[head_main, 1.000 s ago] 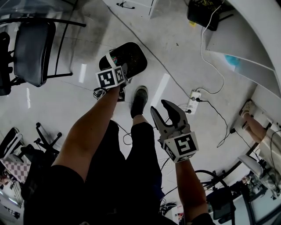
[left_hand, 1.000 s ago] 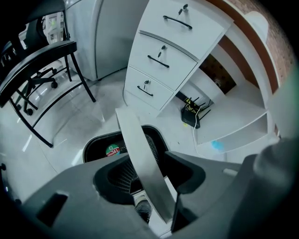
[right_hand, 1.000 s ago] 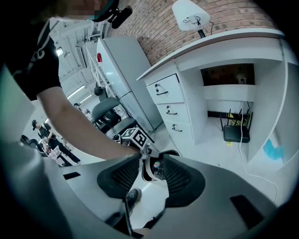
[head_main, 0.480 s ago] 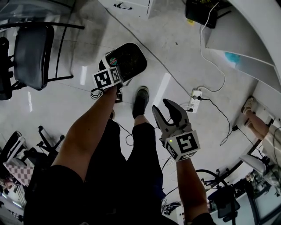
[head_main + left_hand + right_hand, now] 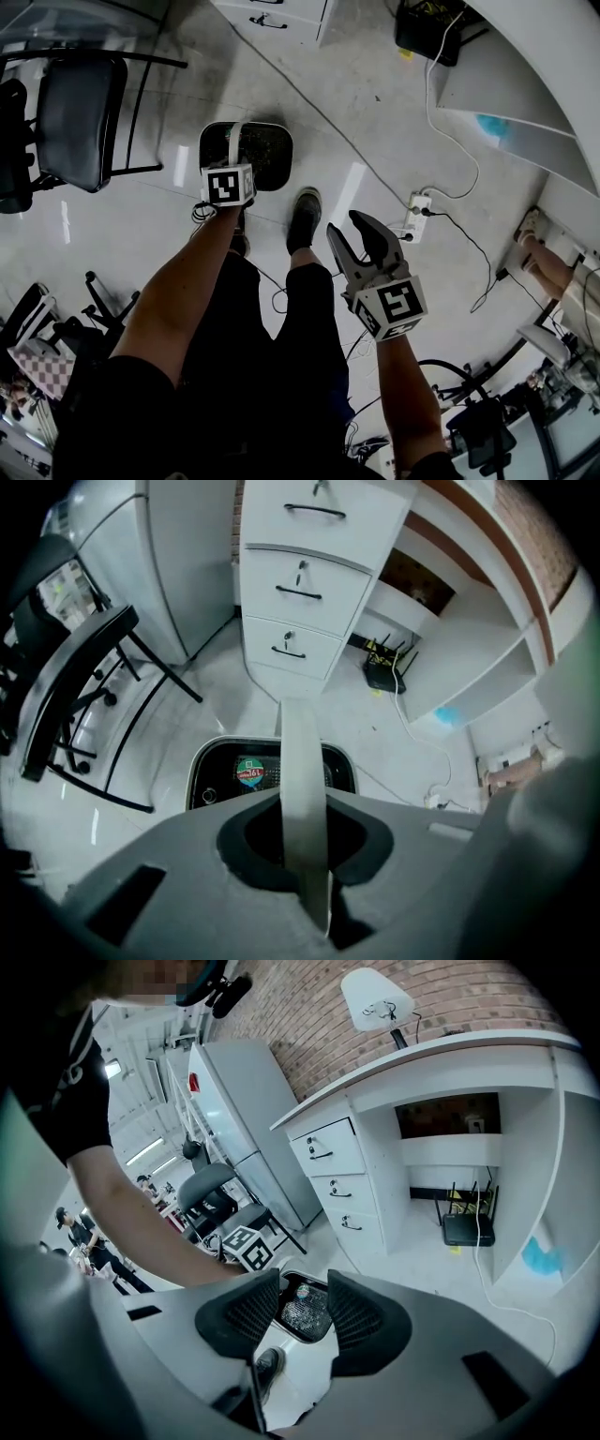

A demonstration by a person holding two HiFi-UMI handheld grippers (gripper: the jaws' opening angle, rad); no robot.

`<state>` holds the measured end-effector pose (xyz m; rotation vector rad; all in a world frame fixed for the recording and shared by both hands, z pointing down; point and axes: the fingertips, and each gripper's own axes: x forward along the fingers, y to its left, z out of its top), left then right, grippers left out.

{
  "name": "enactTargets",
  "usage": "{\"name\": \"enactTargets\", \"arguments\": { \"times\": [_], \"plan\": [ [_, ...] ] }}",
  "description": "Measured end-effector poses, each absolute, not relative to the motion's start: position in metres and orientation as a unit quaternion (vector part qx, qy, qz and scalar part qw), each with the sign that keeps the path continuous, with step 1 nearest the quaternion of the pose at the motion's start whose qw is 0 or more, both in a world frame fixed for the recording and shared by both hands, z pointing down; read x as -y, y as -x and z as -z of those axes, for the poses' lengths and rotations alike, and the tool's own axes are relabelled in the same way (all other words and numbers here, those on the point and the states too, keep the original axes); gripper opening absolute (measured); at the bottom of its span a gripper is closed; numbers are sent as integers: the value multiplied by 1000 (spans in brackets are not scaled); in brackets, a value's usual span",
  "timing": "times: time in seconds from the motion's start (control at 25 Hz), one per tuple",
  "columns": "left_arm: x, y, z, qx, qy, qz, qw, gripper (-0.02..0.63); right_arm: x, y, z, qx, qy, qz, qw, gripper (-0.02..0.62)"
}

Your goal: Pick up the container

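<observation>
The container (image 5: 258, 157) is a white-rimmed bin with a dark inside and a round sticker, low over the floor ahead of the person's feet. Its white strap handle (image 5: 302, 780) runs straight up between the jaws of my left gripper (image 5: 232, 161), which are closing, their pads pressed on the strap. In the left gripper view the container (image 5: 225, 772) lies right below the left gripper (image 5: 302, 834). My right gripper (image 5: 361, 234) is open and holds nothing, off to the right at knee height. Through its gap I see the container (image 5: 298, 1307).
A black chair (image 5: 70, 112) stands at the left. A white drawer cabinet (image 5: 302, 583) is beyond the container. A power strip (image 5: 413, 216) with cables lies on the floor at the right. The person's shoe (image 5: 300, 214) is just behind the container.
The left jaws have closed on the handle. The container has swung from a tilt on the right to hang squarely under the left gripper. The right gripper has hardly moved.
</observation>
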<state>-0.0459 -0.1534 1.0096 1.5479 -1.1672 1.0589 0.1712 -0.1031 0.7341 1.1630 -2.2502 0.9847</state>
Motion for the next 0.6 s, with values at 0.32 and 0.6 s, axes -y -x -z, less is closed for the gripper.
{"name": "enactTargets", "arguments": {
  "times": [0.32, 0.6],
  "plan": [
    [157, 52, -917, 456, -670, -403, 426, 28, 111, -160, -700, 816, -429, -337, 193, 141],
    [154, 66, -810, 450, -677, -396, 427, 28, 120, -142, -643, 825, -428, -329, 168, 141]
  ]
}}
